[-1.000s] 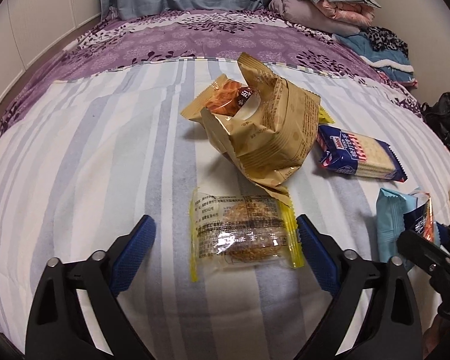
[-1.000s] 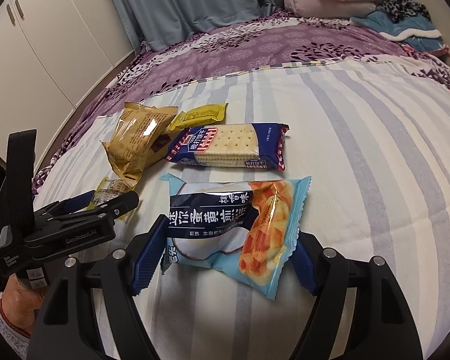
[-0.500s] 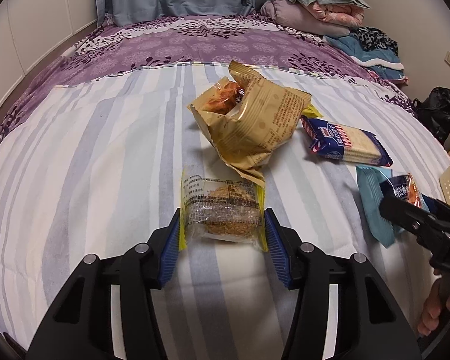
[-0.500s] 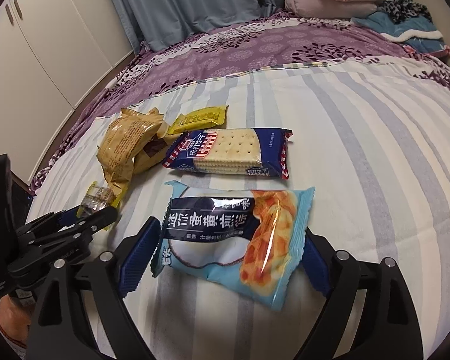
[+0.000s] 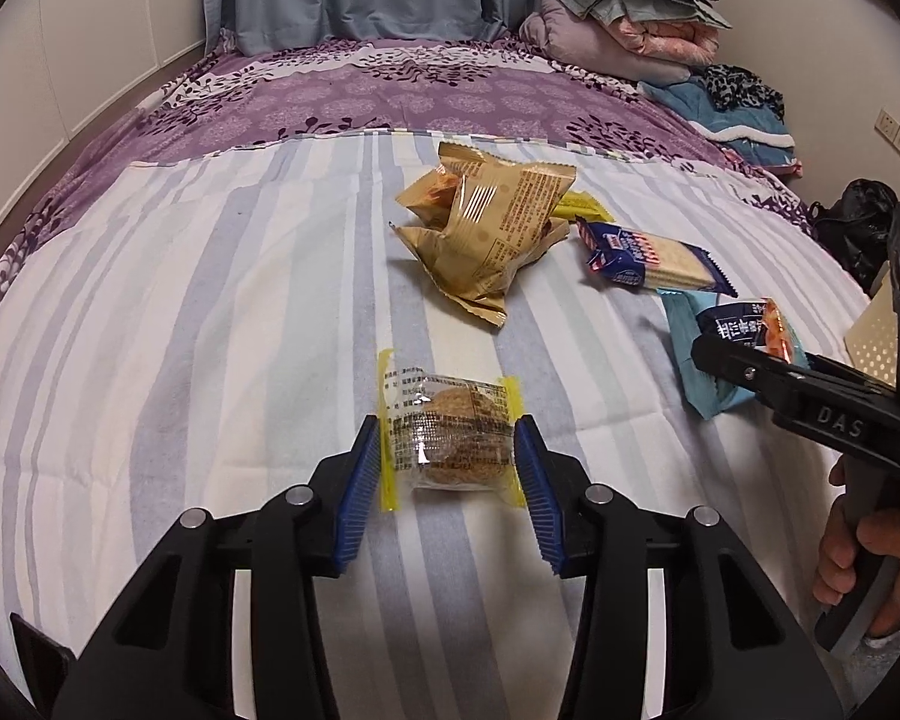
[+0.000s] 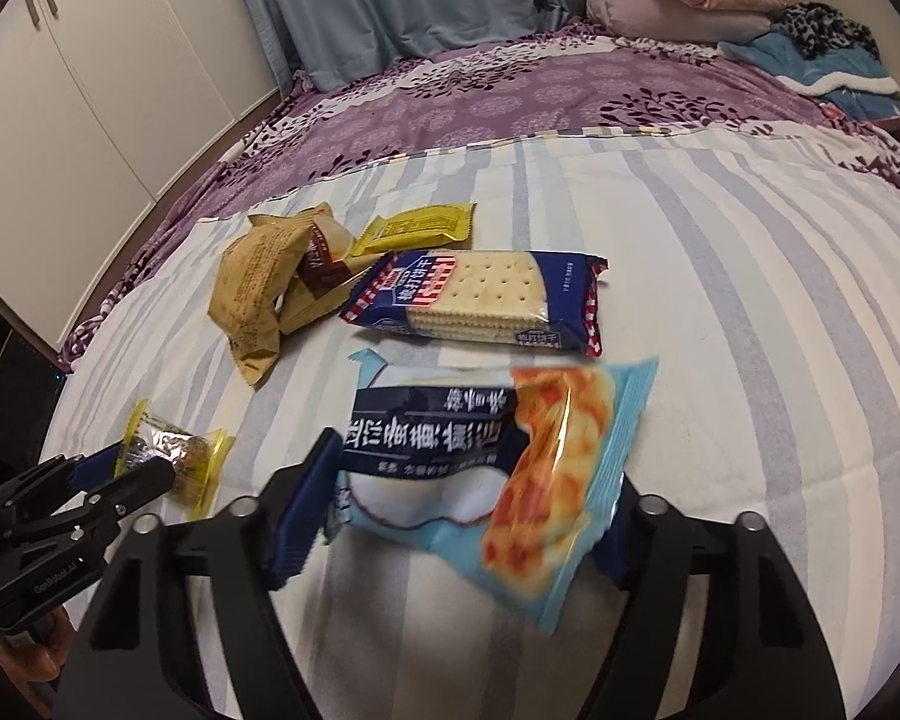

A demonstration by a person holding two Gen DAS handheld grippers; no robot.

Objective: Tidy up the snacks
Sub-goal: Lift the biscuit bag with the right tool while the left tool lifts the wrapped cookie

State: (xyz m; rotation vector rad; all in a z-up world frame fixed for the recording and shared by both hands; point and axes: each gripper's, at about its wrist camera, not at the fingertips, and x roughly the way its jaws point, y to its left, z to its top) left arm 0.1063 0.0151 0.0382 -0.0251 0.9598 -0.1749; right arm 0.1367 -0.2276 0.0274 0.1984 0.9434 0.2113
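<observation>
My left gripper (image 5: 448,456) is shut on a small clear, yellow-edged cake packet (image 5: 450,441), held off the striped bed; it also shows in the right wrist view (image 6: 171,459). My right gripper (image 6: 450,492) is shut on a light-blue snack bag (image 6: 480,462), its fingers pressing both sides; the bag also shows in the left wrist view (image 5: 732,354). On the bed lie gold snack bags (image 5: 492,228), a navy cracker pack (image 6: 480,297) and a small yellow packet (image 6: 417,228).
A cream perforated basket (image 5: 873,336) shows at the right edge of the left wrist view. Folded blankets (image 5: 630,18) and clothes (image 5: 744,102) are piled at the far right of the bed. White cupboards (image 6: 90,72) stand to the left.
My left gripper closed on the cake packet and lifted it. My right gripper narrowed onto the light-blue bag, which has risen and tilted.
</observation>
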